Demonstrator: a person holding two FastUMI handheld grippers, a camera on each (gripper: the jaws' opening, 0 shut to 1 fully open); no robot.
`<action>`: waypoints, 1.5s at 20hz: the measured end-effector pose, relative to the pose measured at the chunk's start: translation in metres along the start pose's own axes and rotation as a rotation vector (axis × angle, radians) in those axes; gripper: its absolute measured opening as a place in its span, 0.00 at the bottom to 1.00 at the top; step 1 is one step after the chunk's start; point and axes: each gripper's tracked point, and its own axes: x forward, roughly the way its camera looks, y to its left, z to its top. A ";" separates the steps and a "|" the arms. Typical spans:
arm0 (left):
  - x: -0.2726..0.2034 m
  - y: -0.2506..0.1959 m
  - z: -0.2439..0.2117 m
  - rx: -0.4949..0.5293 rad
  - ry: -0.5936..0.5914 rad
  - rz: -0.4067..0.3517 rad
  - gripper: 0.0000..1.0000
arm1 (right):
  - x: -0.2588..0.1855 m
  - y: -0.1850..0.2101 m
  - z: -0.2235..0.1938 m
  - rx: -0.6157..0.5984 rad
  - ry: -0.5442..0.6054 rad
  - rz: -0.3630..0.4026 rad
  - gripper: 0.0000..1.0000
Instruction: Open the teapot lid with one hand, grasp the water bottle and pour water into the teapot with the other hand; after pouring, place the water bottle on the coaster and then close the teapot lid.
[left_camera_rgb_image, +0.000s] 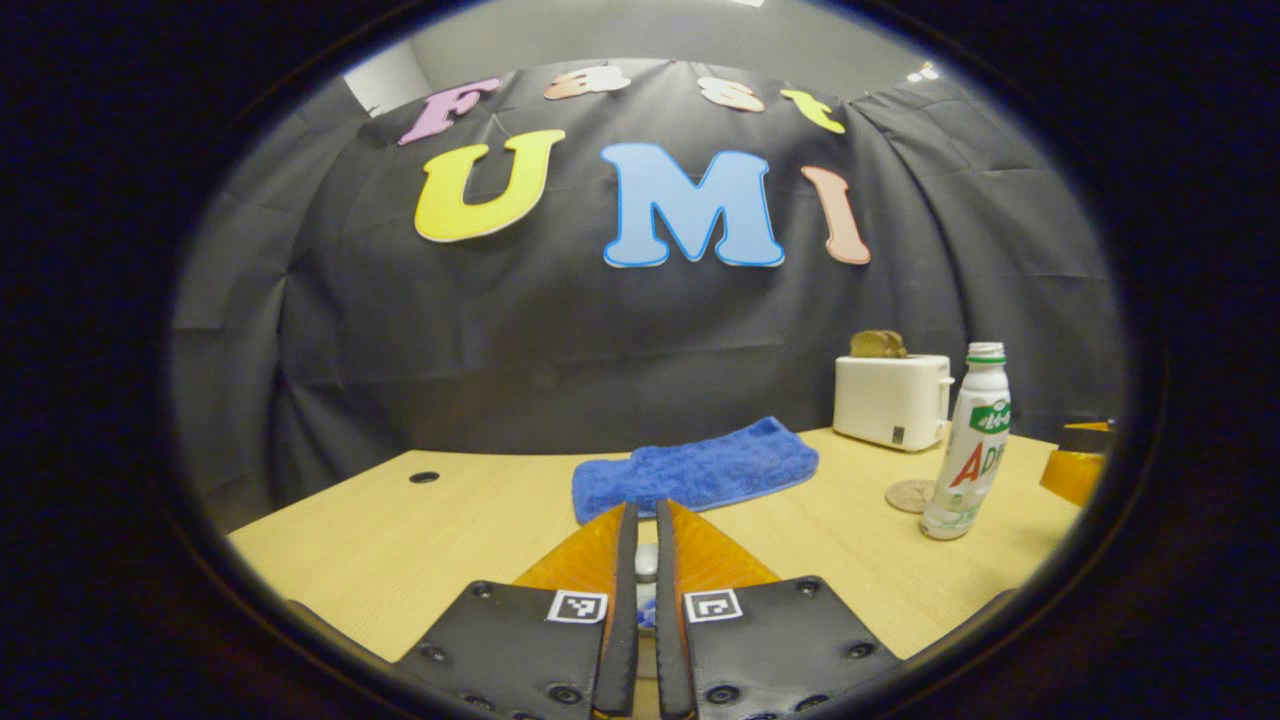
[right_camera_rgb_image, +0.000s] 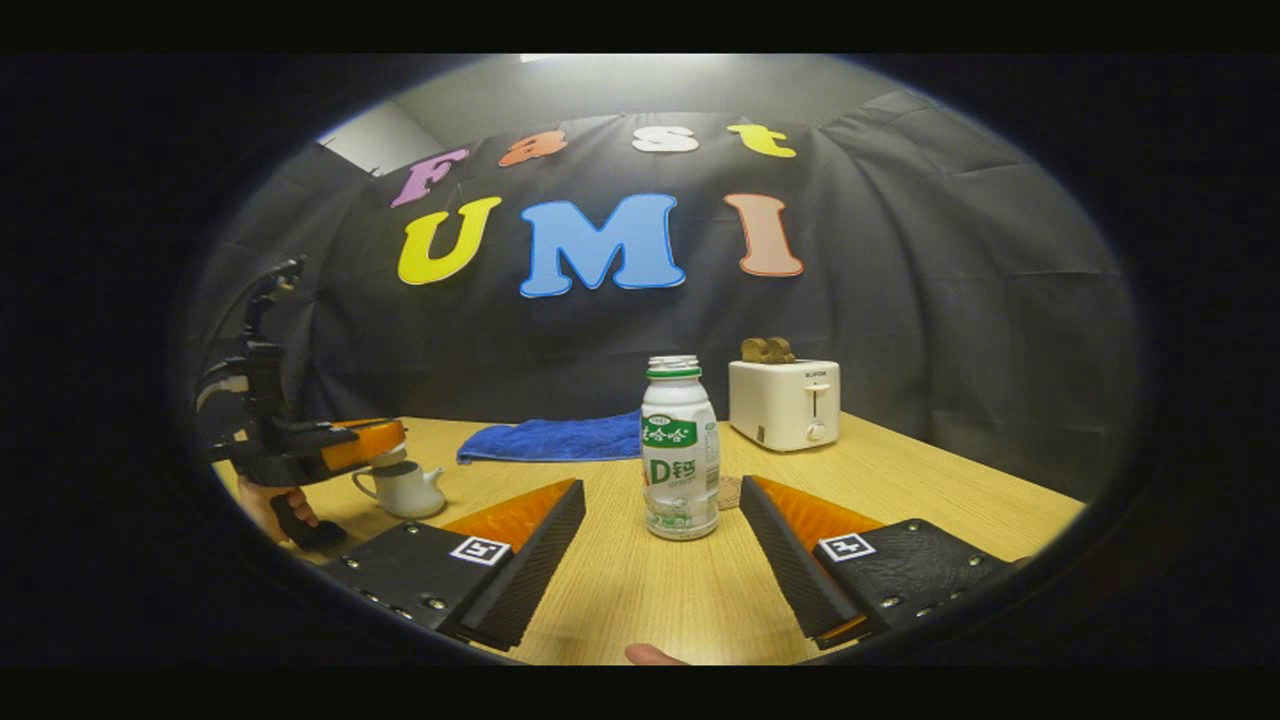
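The table (right_camera_rgb_image: 650, 590) looks like smooth pale wood, the blue towel (left_camera_rgb_image: 695, 470) is soft fuzzy cloth, the water bottle (right_camera_rgb_image: 679, 460) and toaster (right_camera_rgb_image: 785, 403) look like shiny plastic, and the white teapot (right_camera_rgb_image: 402, 488) looks glossy.

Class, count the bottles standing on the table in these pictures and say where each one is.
1. A single bottle stands upright on the table, between the open fingers of the right gripper, in front of the toaster and right of the blue towel.
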 end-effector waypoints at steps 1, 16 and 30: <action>-0.005 -0.004 0.005 0.010 -0.015 -0.004 0.18 | 0.003 -0.001 0.000 -0.007 0.004 -0.004 0.96; -0.016 -0.008 0.013 0.041 -0.051 -0.025 0.18 | 0.088 -0.018 -0.025 -0.073 0.135 -0.018 0.96; -0.016 -0.007 0.013 0.055 -0.051 -0.017 0.18 | 0.122 -0.021 -0.027 -0.076 0.157 -0.071 0.77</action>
